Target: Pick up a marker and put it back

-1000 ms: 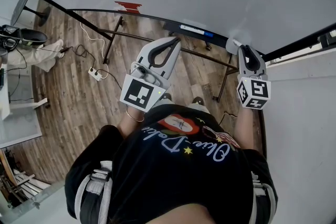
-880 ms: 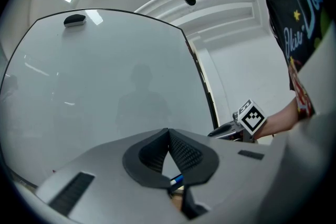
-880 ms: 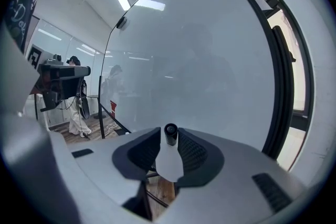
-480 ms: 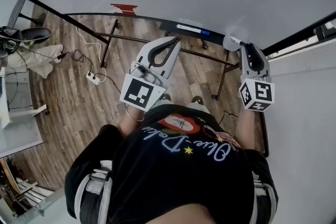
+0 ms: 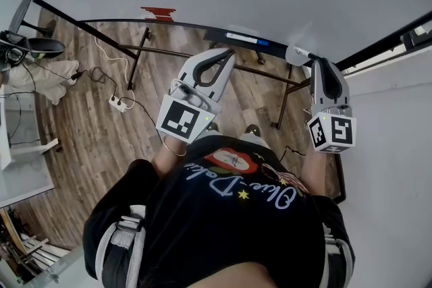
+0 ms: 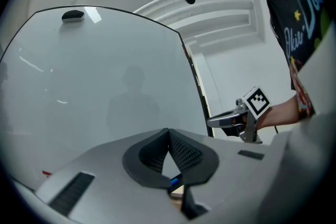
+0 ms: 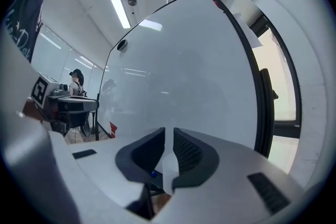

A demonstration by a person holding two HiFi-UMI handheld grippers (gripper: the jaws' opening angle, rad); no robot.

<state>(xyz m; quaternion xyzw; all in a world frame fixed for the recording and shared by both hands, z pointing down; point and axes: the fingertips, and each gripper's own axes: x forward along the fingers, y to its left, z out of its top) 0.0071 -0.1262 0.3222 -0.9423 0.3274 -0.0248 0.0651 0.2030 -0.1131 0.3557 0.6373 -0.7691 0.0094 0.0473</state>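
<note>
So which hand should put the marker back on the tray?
Right. The right gripper has just closed its fingers on a white marker, near the tray. The left gripper is shut and empty.

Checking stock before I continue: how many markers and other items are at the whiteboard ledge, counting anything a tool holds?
Markers: 2, one on the ledge, one between the jaws of the right tool, which have just been closing
Red object: 1, left of the ledge
Total: 3
</note>
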